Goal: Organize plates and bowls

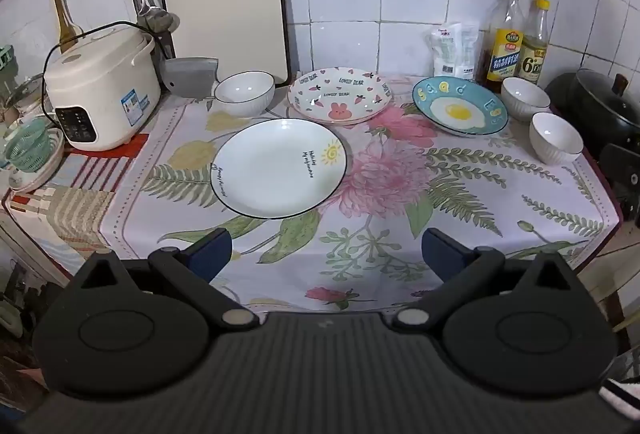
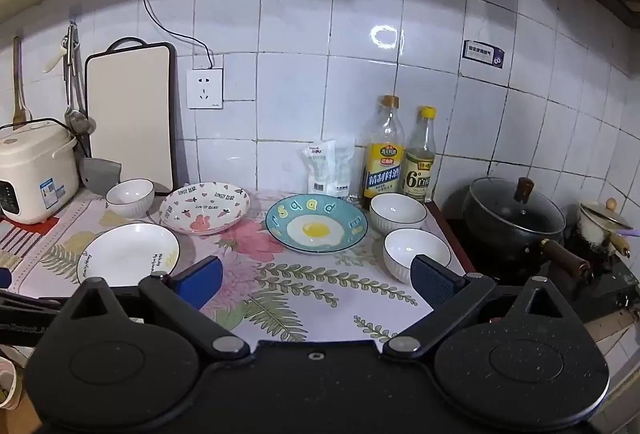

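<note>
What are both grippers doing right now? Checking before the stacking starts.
Left gripper: open, holding nothing, above the floral cloth.
Right gripper: open, holding nothing.

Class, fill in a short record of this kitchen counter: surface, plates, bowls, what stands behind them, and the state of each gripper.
surface: floral cloth on the counter
plates: three, none stacked: white plate, bear plate, egg plate
bowls: three white: left bowl; two at right, back bowl, front bowl
behind: rice cooker, cutting board, two bottles
left gripper: open, empty
right gripper: open, empty
</note>
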A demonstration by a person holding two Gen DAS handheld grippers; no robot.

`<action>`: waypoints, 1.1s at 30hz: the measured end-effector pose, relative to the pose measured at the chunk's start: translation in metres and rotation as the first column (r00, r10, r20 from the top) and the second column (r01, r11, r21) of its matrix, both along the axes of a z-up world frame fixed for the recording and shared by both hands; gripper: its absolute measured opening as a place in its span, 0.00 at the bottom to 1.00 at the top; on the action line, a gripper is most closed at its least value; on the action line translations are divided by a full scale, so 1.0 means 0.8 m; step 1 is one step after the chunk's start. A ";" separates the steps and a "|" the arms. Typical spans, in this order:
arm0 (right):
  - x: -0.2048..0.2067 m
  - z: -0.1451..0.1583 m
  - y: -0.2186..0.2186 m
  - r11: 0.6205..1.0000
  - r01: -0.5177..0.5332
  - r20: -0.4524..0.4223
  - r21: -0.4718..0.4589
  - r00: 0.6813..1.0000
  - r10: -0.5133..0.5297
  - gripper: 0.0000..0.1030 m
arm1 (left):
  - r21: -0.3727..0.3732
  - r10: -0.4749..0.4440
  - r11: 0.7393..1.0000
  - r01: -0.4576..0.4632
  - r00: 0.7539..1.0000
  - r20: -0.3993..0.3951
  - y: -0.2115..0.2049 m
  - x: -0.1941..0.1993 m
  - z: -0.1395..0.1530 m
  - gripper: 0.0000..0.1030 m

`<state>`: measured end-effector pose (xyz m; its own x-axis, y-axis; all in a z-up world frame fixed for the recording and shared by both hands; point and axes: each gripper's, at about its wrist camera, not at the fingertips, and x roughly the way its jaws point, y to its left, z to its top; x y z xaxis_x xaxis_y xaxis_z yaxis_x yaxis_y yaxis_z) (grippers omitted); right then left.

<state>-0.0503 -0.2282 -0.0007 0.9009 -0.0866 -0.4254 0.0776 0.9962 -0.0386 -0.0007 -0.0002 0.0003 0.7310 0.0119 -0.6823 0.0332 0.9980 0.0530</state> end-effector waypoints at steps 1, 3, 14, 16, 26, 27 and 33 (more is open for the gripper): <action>0.000 0.000 0.000 1.000 0.001 -0.002 -0.003 1.000 -0.001 0.99 | 0.005 0.000 1.000 0.000 1.000 0.002 0.000 -0.001 0.000 1.00; 0.000 -0.001 -0.002 1.000 0.003 -0.006 -0.006 1.000 -0.003 0.99 | 0.009 0.002 1.000 -0.001 1.000 -0.021 -0.001 0.002 0.001 1.00; 0.000 -0.006 0.003 1.000 -0.007 0.009 -0.014 1.000 0.007 0.99 | -0.025 0.003 1.000 -0.003 1.000 -0.002 0.010 -0.005 -0.006 1.00; -0.001 -0.005 0.002 1.000 -0.005 0.010 -0.017 1.000 0.005 0.99 | -0.042 0.013 0.999 -0.013 1.000 0.003 0.010 -0.005 -0.007 1.00; 0.001 -0.013 0.001 1.000 -0.007 0.015 -0.025 1.000 0.007 0.99 | -0.090 0.035 0.996 -0.029 0.998 0.061 0.019 -0.012 -0.007 1.00; 0.001 -0.013 0.000 1.000 -0.005 0.015 -0.026 1.000 0.006 0.99 | -0.090 0.037 0.995 -0.032 0.998 0.059 0.019 -0.012 -0.008 1.00; 0.003 -0.014 -0.002 1.000 0.004 0.010 -0.018 1.000 -0.004 0.99 | -0.079 0.023 0.997 -0.019 0.998 0.051 0.014 -0.011 -0.011 1.00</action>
<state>-0.0476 -0.2300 -0.0117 0.9048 -0.0976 -0.4144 0.0818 0.9951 -0.0559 -0.0095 0.0113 -0.0088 0.7656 -0.0244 -0.6429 0.0115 0.9996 -0.0241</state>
